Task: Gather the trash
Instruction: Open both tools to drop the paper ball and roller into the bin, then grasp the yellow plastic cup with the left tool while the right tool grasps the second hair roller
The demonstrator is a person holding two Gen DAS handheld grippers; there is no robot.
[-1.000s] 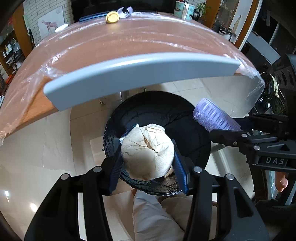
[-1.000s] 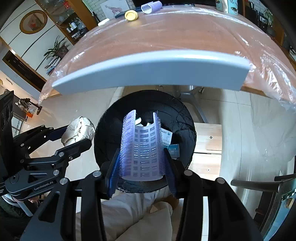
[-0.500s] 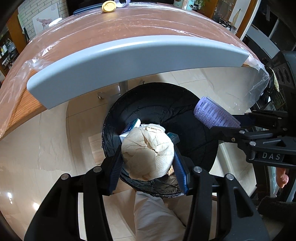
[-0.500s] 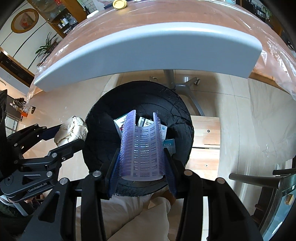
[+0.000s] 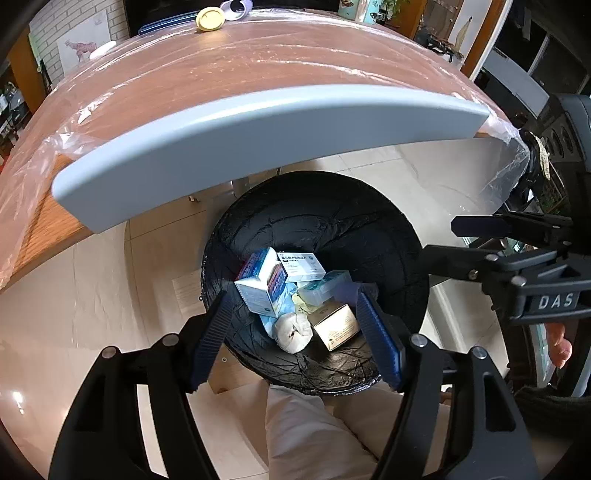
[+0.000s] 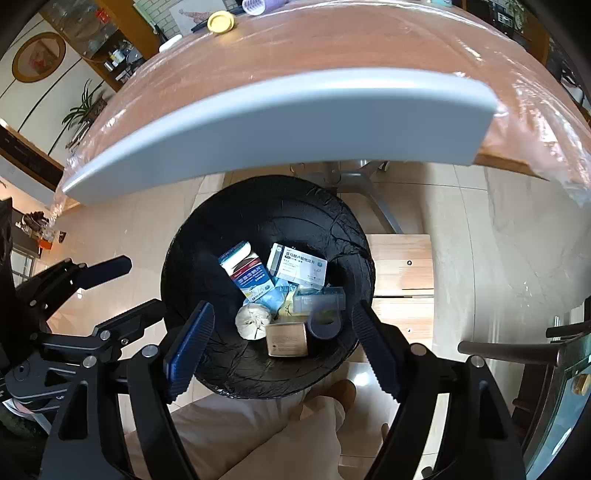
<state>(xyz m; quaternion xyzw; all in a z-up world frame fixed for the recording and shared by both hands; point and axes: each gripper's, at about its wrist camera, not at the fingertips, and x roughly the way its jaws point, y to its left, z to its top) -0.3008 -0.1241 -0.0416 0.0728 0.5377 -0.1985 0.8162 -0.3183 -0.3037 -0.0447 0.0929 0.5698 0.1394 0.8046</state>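
A black-lined trash bin stands on the floor under the table edge. In it lie a crumpled paper ball, a purple hair roller, and several small boxes. My left gripper is open and empty above the bin; it also shows in the right wrist view. My right gripper is open and empty above the bin; it also shows in the left wrist view.
The plastic-covered wooden table with a grey front edge overhangs the bin. A yellow lid lies at its far side. The person's legs are below. A wooden stool stands right of the bin.
Both grippers opened. The paper ball dropped from the left gripper and the purple roller from the right gripper into the bin.
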